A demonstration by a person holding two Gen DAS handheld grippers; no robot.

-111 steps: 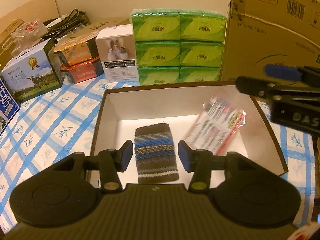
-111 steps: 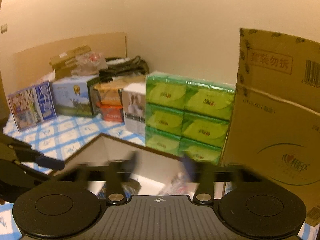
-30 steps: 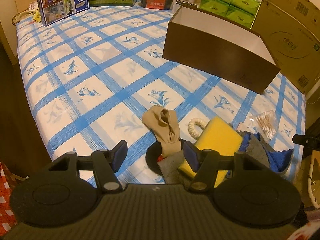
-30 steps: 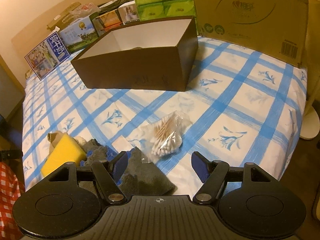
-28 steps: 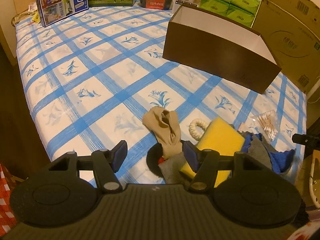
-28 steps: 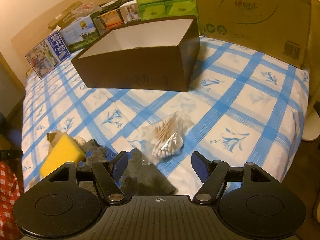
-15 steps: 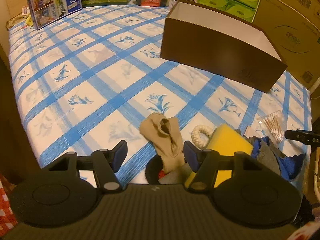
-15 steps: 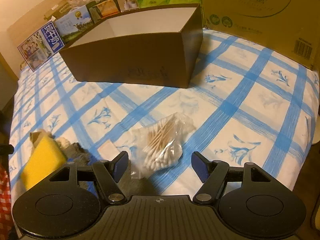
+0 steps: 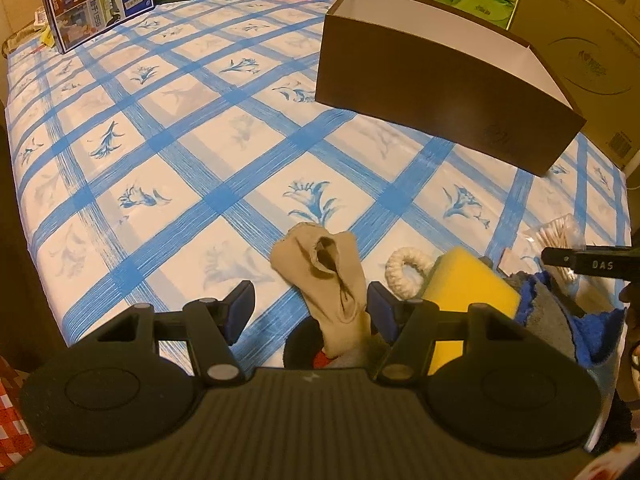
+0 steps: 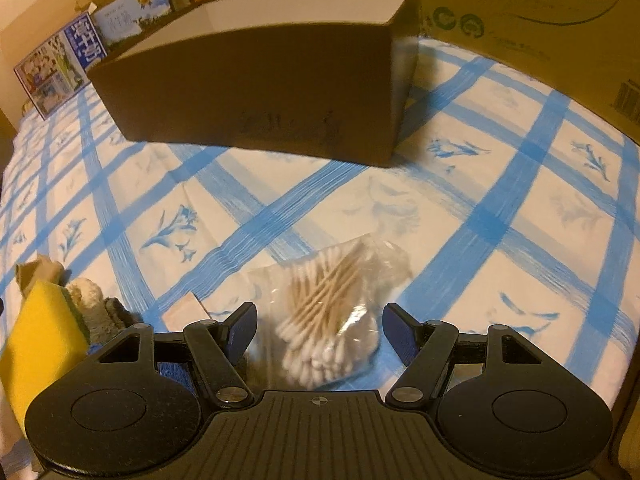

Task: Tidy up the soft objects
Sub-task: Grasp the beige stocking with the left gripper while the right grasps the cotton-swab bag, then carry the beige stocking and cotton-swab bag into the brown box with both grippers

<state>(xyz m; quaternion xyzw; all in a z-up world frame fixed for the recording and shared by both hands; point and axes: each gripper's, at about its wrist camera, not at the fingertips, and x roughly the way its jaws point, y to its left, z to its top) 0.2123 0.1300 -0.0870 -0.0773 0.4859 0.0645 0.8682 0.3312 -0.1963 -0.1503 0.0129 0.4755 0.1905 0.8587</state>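
While both tongs gape wide, left tongs (image 9: 310,307) around the beige sock (image 9: 326,280), right tongs (image 10: 320,330) probably astride the slippery cotton-swab bag (image 10: 328,320), either may snag neighbours.

Left gripper (image 9: 311,307) hanging low, jaws spread wide. Right gripper (image 10: 319,330) same deal, wide open, tilted downward.

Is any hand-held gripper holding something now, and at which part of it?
Nothing is held. The left hand-held gripper is open around the beige fabric sock; the right hand-held gripper is open around the clear plastic bag of cotton swabs.
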